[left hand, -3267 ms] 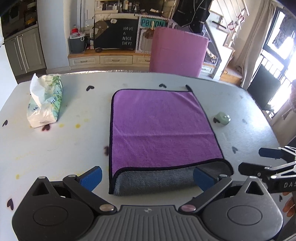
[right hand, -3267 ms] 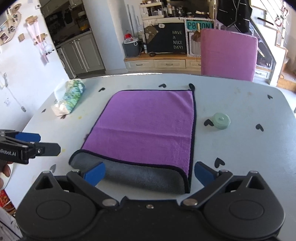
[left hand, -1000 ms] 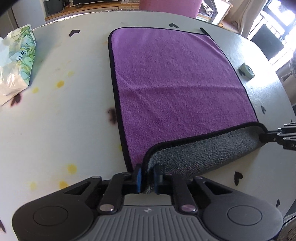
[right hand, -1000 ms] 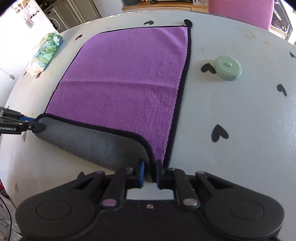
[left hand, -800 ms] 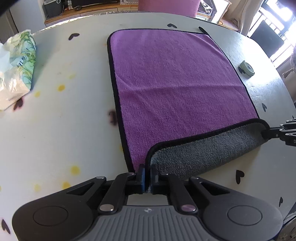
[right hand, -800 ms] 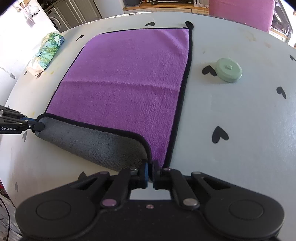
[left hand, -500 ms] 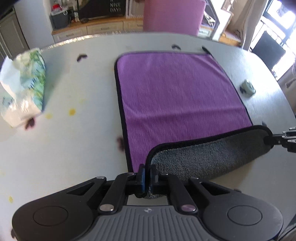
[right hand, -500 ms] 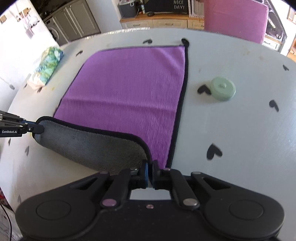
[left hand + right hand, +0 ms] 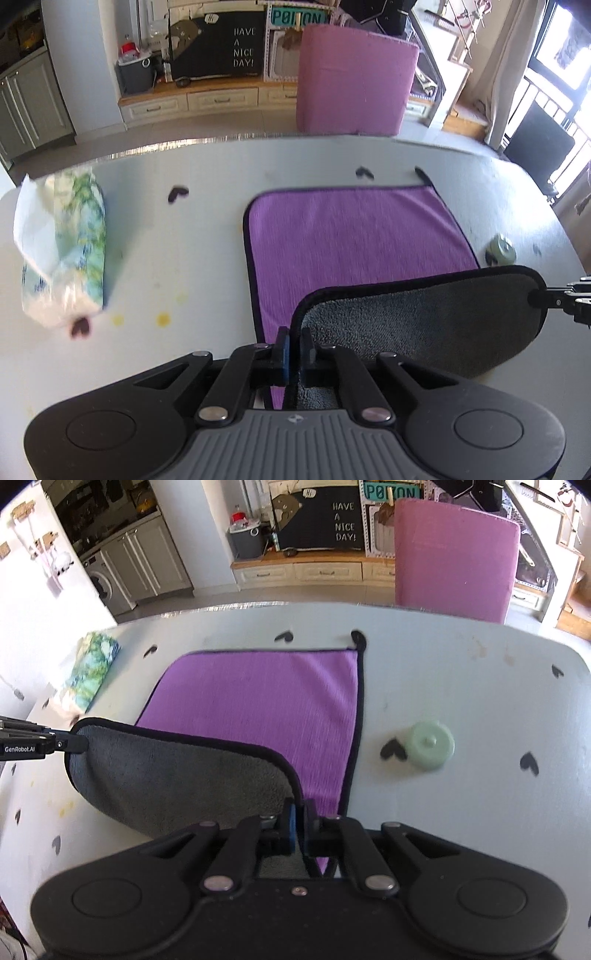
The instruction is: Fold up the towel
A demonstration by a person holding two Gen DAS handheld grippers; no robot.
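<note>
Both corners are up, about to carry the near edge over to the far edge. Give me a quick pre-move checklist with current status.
1. Left gripper shut on towel corner: ok.
2. Right gripper shut on the other corner: ok.
3. Lifted near edge level between grippers: ok.
4. Far half flat on table: ok.
5. Green disc apart from the towel: ok.
6. Tissue pack apart from the towel: ok.

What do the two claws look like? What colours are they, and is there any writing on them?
Both are black plastic, with round discs, silver rivets and blue pads at the fingertips. The left claw has a ribbed grey panel and a tiny logo. The right claw is all black. White "GenRobot.AI" lettering shows on the left claw's side.
</note>
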